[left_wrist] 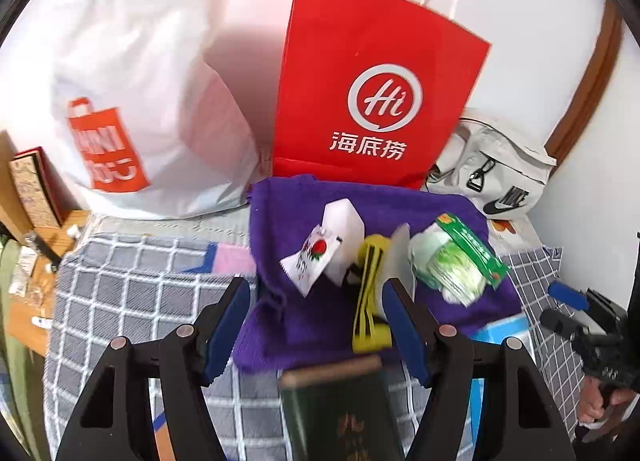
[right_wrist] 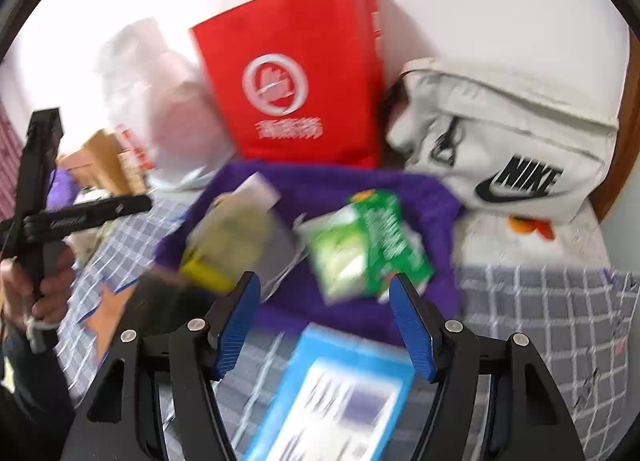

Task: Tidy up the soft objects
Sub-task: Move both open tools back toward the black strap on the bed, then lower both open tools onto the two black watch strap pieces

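A purple towel lies on the checked bedspread. On it lie a white sachet with a strawberry print, a white block, a yellow and black clip and green and white tissue packs. My left gripper is open above the towel's near part, beside the yellow clip. My right gripper is open just in front of the green tissue packs on the purple towel; this view is blurred.
A red paper bag, a white plastic shopping bag and a pale Nike bag stand at the back by the wall. A dark green book and a blue box lie near the grippers. A wooden bedside shelf is at left.
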The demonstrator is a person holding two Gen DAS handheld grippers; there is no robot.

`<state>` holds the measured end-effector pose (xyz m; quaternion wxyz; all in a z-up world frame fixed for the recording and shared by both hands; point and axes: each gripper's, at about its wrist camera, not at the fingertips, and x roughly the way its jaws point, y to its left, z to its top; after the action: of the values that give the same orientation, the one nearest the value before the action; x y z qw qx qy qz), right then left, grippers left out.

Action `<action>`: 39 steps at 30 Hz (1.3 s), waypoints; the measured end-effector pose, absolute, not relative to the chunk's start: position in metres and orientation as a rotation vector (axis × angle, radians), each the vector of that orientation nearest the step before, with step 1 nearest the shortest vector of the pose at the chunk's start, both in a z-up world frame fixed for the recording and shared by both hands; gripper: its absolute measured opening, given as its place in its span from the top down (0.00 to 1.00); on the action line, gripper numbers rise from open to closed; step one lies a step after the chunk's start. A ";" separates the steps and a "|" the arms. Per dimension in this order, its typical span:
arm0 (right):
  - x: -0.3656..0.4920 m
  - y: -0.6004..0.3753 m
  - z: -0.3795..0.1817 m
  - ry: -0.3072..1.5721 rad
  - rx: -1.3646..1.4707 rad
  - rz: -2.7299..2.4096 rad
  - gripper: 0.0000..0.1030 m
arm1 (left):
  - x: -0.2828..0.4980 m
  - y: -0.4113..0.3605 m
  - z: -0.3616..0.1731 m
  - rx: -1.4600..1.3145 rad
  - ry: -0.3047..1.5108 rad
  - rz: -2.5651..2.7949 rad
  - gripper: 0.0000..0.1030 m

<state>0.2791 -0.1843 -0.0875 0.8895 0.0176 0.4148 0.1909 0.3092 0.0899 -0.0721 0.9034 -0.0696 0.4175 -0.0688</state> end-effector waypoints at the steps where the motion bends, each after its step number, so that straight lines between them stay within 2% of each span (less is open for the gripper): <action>1: 0.268 -0.182 -0.086 0.860 0.033 0.406 0.36 | 0.298 0.092 -0.069 -0.148 0.855 -0.145 0.35; 2: 0.257 -0.178 -0.085 0.859 0.026 0.417 0.37 | 0.289 0.093 -0.067 -0.154 0.852 -0.146 0.35; 5: 0.223 -0.166 -0.084 0.864 0.005 0.458 0.49 | 0.265 0.096 -0.063 -0.164 0.846 -0.146 0.35; 10: 0.174 -0.143 -0.094 0.893 -0.048 0.528 0.50 | 0.223 0.103 -0.068 -0.177 0.839 -0.113 0.35; 18: 0.129 -0.122 -0.130 0.975 -0.079 0.573 0.58 | 0.177 0.103 -0.099 -0.194 0.862 -0.086 0.35; 20: 0.123 -0.119 -0.140 0.992 -0.082 0.582 0.62 | 0.168 0.103 -0.108 -0.209 0.878 -0.098 0.35; 22: 0.121 -0.114 -0.149 1.021 -0.093 0.588 0.70 | 0.161 0.103 -0.117 -0.220 0.898 -0.104 0.35; 37: 0.134 -0.089 -0.197 1.092 -0.219 0.549 0.70 | 0.128 0.133 -0.149 -0.308 0.915 -0.137 0.35; 38: 0.133 -0.087 -0.197 1.083 -0.223 0.555 0.76 | 0.128 0.133 -0.150 -0.312 0.917 -0.138 0.35; 39: 0.133 -0.084 -0.197 1.077 -0.232 0.559 0.78 | 0.129 0.133 -0.152 -0.319 0.921 -0.138 0.35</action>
<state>0.1331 -0.0845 -0.1970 0.8151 -0.1090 0.5049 0.2621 0.1294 0.1328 -0.1516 0.8813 -0.1531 0.4421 -0.0663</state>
